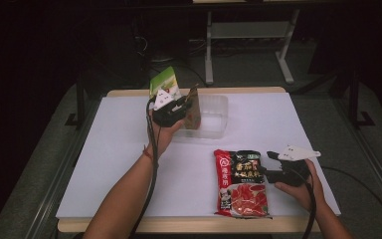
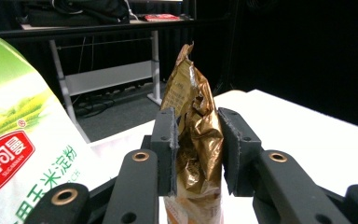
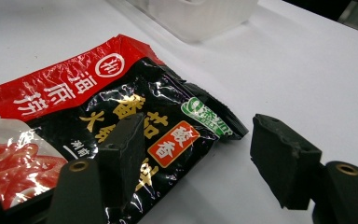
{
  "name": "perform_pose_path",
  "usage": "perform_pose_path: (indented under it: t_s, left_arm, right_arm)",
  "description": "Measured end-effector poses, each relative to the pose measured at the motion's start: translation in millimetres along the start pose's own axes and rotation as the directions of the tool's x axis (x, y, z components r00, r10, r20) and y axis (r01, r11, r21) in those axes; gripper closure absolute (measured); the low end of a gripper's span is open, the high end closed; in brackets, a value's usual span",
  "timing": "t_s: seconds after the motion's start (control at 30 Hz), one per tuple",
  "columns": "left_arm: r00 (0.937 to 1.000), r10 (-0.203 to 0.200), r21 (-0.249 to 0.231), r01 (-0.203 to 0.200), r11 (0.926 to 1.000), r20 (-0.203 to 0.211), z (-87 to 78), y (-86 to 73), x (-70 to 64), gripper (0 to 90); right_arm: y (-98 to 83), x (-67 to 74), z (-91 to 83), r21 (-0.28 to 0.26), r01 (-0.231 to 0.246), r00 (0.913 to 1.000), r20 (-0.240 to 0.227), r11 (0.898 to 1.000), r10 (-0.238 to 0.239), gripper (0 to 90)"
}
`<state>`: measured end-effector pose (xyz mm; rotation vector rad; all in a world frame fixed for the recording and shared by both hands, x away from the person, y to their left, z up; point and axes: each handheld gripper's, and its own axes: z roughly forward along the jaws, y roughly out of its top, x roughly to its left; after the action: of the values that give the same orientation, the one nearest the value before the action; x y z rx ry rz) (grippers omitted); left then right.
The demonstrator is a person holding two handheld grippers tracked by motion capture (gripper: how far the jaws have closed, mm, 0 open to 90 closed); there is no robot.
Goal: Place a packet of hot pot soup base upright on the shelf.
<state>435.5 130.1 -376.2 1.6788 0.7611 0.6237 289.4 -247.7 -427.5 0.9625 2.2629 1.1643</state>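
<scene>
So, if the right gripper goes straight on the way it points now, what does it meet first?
Most likely the red and black packet: the right gripper stands open at its corner, one jaw already over it.

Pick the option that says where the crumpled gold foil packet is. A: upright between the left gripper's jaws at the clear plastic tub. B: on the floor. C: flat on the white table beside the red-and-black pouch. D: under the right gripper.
A: the crumpled gold foil packet stands upright between the left gripper's jaws, at the clear plastic tub in the high view.
</scene>
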Motion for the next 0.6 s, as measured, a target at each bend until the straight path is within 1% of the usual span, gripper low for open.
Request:
perform_pose_path:
  t_s: [0.07,0.13,0.23,0.3,0.37,0.43,0.47,0.53,0.6]
  left_arm:
    - [0.9998,0.020,0.006,-0.020,0.9998,-0.001,-3.8,-0.6,-0.9,65.7]
    - [0.9991,0.041,0.016,-0.041,0.9990,0.015,-8.3,-1.3,-1.9,63.7]
    - [0.9957,0.091,0.033,-0.091,0.9953,0.020,-16.6,-3.4,-5.1,58.7]
    - [0.9934,0.112,0.040,-0.113,0.9929,0.026,-22.7,-5.3,-6.6,55.9]
    - [0.9928,0.116,0.039,-0.117,0.9923,0.031,-28.7,-7.6,-7.7,52.2]
    - [0.9908,0.130,0.044,-0.132,0.9903,0.037,-34.0,-9.2,-7.8,51.8]
    - [0.9903,0.133,0.046,-0.135,0.9898,0.041,-36.5,-9.9,-7.5,51.6]
    - [0.9901,0.126,0.051,-0.130,0.9903,0.061,-40.9,-11.6,-7.2,49.0]
    - [0.9882,0.138,0.056,-0.141,0.9883,0.068,-45.9,-13.9,-8.4,48.0]
  right_arm:
    - [-0.1,0.0,-0.4,0.001,0.000,1.0000,0.000,1.000,0.000,34.7]
    - [-0.3,0.3,-1.0,-0.001,-0.003,1.0000,0.000,1.000,0.003,34.7]
    - [-0.5,0.8,-2.0,0.002,-0.001,1.0000,0.002,1.000,0.001,34.7]
    - [-1.0,0.2,-2.0,0.004,-0.005,1.0000,0.003,1.000,0.005,34.7]
    - [-1.6,-0.3,-1.5,0.006,-0.007,1.0000,0.005,1.000,0.007,34.7]
    - [-2.0,-0.2,-0.8,0.009,-0.005,1.0000,0.006,1.000,0.005,34.7]
    - [-2.0,0.1,-0.4,0.012,-0.004,1.0000,0.006,1.000,0.004,34.7]
    - [-2.0,0.9,0.2,0.019,-0.003,1.0000,0.006,1.000,0.003,34.7]
    - [-2.0,1.3,0.6,0.021,0.002,1.0000,0.005,1.000,-0.002,34.7]
